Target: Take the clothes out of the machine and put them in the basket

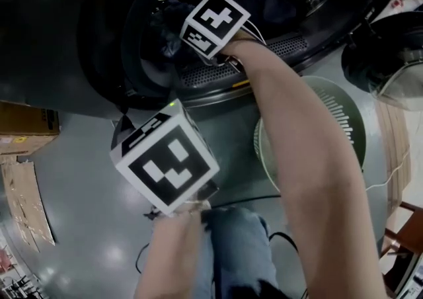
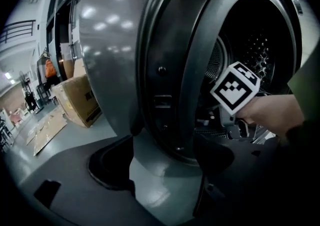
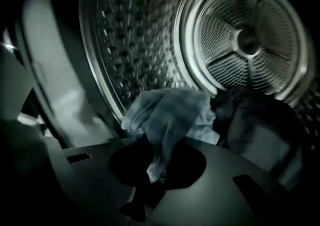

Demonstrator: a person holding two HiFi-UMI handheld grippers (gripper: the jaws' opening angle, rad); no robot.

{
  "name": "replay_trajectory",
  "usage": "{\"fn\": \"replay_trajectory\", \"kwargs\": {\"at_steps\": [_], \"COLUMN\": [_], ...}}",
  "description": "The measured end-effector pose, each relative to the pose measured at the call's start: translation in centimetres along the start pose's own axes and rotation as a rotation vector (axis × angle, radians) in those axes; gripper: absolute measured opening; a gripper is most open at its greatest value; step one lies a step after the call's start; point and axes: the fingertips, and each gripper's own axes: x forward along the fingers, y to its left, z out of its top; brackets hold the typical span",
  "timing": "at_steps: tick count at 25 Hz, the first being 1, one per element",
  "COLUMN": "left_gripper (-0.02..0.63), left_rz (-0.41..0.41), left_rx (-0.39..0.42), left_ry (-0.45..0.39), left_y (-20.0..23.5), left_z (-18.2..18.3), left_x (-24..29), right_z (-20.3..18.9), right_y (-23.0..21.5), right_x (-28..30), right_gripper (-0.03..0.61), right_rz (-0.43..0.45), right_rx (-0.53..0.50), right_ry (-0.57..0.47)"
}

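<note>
Deep inside the drum of the machine: the right hand-held gripper, clenched on an edge of a light blue cloth, with the rest of the cloth bunched just ahead of the jaws. Just beside it, to the right, a dark garment, seemingly touching the blue one. Outside, near the door rim: the left hand-held gripper, jaws apart, with nothing between them. On the floor below the opening, a green basket, its inside mostly hidden by the right arm.

Probably a thin grip, on little fabric only. With a fast pull, easy to lose the cloth back into the drum or onto the floor. Possible also to drag the dark garment along and to drop it short of the basket. Some danger of snagging on the door rim while coming out. Better to pull slowly and to support the hanging part with the free left hand-held gripper.
</note>
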Motion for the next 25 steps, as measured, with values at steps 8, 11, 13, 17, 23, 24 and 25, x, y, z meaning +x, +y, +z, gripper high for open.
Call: {"fn": "replay_trajectory", "kwargs": {"at_steps": [8, 11, 13, 17, 23, 24, 25], "left_gripper": [0.363, 0.371, 0.373, 0.373, 0.376, 0.377, 0.377], "left_rz": [-0.078, -0.101, -0.103, -0.138, -0.310, -0.317, -0.320], "left_rx": [0.083, 0.117, 0.149, 0.223, 0.326, 0.340, 0.349], "left_ry": [0.029, 0.050, 0.063, 0.037, -0.036, -0.037, -0.036], "left_y": [-2.0, -3.1, -3.3, -3.9, -8.3, -8.5, -8.7], "left_z": [0.6, 1.0, 1.3, 3.2, 5.1, 5.3, 5.4], "left_x": [-5.2, -7.2, -8.6, -11.2, -14.9, -15.3, -15.6], "right_z": [-2.5, -3.7, -4.3, -5.0, -7.1, -7.2, -7.4], "right_y": [3.3, 4.7, 5.5, 7.0, 9.2, 9.6, 9.9], "right_x": [-11.3, -15.1, -17.6, -22.3, -27.6, -28.4, -29.2], "right_gripper": [0.038, 0.038, 0.038, 0.038, 0.039, 0.040, 0.039], "right_rz": [-0.032, -0.034, -0.054, -0.100, -0.168, -0.177, -0.187], "right_rx": [0.121, 0.139, 0.152, 0.227, 0.268, 0.275, 0.280], "right_ry": [-0.091, -0.109, -0.125, -0.161, -0.172, -0.178, -0.186]}}
